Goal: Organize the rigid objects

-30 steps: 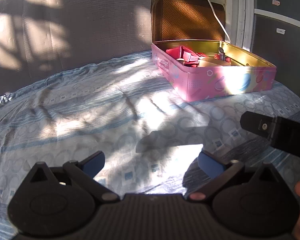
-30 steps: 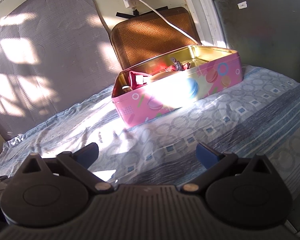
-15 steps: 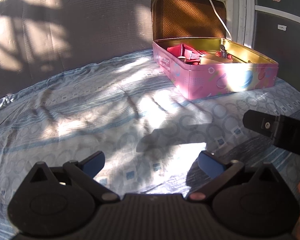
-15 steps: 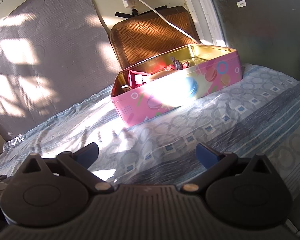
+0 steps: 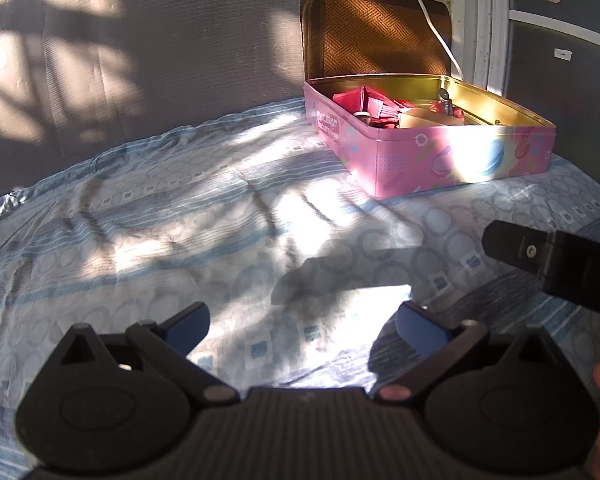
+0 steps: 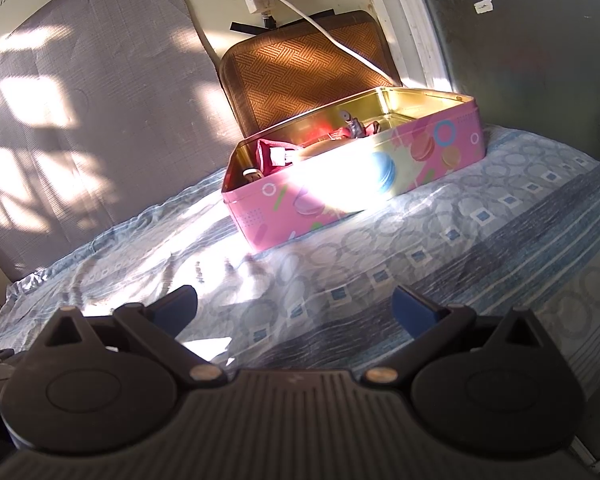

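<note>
Sunlit patterned bedsheet [image 5: 148, 216] is seen bare of loose items, the far-right pink tin [image 5: 452, 156] is already packed though unlidded, and both left gripper [image 5: 302, 322] and right gripper [image 6: 294, 306] are held open, empty, suggesting near completion.

Sunlit patterned bedsheet [image 5: 180, 220], grey padded wall [image 6: 100, 100], perhaps a dark window [image 6: 540, 32] at right.

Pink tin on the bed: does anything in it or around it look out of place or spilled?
Nothing is spilled. The pink tin stands level on the bedsheet, open, with red items piled unevenly inside. One oddity: a white cable hangs across the brown woven case behind it. Both grippers are empty, jaws apart.
</note>
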`<state>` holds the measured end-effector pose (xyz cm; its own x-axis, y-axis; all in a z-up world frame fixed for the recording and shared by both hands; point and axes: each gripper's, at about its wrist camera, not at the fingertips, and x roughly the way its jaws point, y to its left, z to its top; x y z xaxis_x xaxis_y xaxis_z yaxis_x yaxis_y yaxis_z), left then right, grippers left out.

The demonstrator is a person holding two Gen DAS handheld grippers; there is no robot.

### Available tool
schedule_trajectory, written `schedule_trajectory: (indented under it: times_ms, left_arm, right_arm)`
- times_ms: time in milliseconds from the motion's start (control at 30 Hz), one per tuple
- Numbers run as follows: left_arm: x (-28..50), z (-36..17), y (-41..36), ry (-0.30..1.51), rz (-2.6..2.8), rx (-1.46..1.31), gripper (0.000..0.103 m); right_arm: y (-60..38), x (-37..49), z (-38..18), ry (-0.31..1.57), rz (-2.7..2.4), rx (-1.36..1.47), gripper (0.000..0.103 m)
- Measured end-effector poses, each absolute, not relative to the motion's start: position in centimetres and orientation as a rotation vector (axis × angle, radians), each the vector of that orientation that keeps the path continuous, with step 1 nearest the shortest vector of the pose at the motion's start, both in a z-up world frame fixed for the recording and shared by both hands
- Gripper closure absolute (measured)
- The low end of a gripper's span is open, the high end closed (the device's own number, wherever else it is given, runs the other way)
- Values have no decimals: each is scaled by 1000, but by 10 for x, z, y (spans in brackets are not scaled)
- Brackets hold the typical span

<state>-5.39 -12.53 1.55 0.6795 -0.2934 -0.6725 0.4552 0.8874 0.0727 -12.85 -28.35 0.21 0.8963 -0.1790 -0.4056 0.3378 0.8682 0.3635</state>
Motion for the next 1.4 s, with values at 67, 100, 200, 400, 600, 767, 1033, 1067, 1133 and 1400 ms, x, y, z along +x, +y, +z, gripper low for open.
schedule_trajectory:
  times_ms: [67, 100, 200, 400, 600, 767, 1033, 1067, 1133, 1400]
  left_arm:
    - [-53, 15, -125, 712, -423, 242, 0]
    - [-53, 15, -125, 711, -421, 243, 0]
    - [-55, 15, -126, 707, -416, 250, 0]
    - [-53, 16, -126, 709, -415, 249, 0]
    - [-53, 16, -126, 712, -417, 244, 0]
    - [-53, 16, -126, 710, -412, 241, 0]
    - [-53, 16, -125, 712, -409, 234, 0]
    - [-53, 16, -125, 713, -409, 232, 0]
    - [-53, 16, -124, 714, -410, 229, 0]
    - [-56, 18, -126, 687, -410, 250, 0]
  right_arm:
    - [-283, -129, 2, 370, -277, 442, 0]
    - [-283, -129, 2, 370, -278, 442, 0]
    - [-283, -128, 2, 369, -277, 441, 0]
    - [-283, -129, 2, 371, -275, 443, 0]
    - [-283, -129, 2, 372, -275, 443, 0]
    - [-283, -129, 2, 371, -275, 443, 0]
    - [-283, -129, 2, 371, -276, 443, 0]
    - [-283, -129, 2, 371, -276, 442, 0]
    - [-283, -129, 2, 371, -276, 443, 0]
    - [-282, -129, 3, 365, -275, 427, 0]
